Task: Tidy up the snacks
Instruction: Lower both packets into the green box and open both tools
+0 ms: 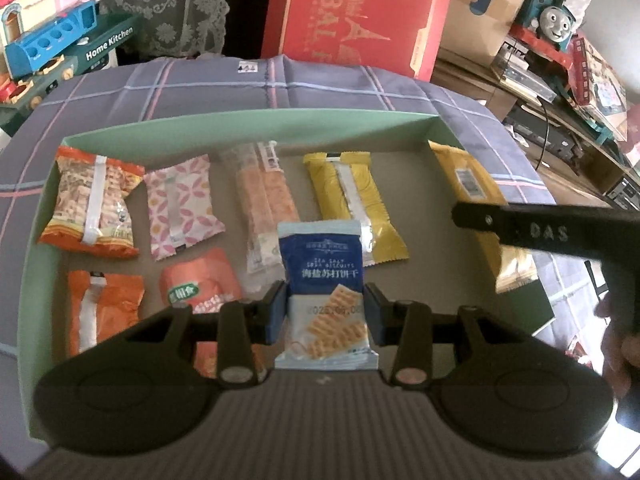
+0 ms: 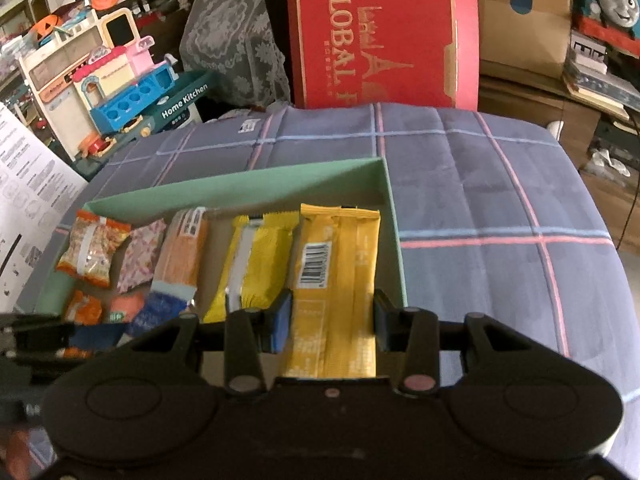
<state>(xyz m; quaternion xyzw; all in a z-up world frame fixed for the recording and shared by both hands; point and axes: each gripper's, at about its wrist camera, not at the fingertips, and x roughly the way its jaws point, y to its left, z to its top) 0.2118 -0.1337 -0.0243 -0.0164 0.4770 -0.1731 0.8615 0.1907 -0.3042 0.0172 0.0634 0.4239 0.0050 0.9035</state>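
Observation:
A shallow green box (image 1: pixel 248 122) lies on a purple plaid cloth and holds several snack packets. My left gripper (image 1: pixel 325 314) is shut on a blue and white soda biscuit packet (image 1: pixel 326 292), held over the box's front middle. My right gripper (image 2: pixel 332 320) is shut on a long yellow packet with a barcode (image 2: pixel 336 276) at the box's right end (image 2: pixel 394 216); that packet also shows in the left wrist view (image 1: pixel 466 178). The right gripper's black finger (image 1: pixel 520 228) crosses the left view. Behind lie an orange pretzel bag (image 1: pixel 94 200), a pink packet (image 1: pixel 182 206) and a yellow wafer packet (image 1: pixel 352 204).
A red gift box (image 1: pixel 356 16) stands behind the cloth. A toy kitchen set (image 1: pixel 52 44) is at the far left and a toy train (image 1: pixel 554 18) on cluttered shelves at the right. A printed sheet (image 2: pixel 28 200) lies left of the box. Bare cloth (image 2: pixel 500 200) lies right of the box.

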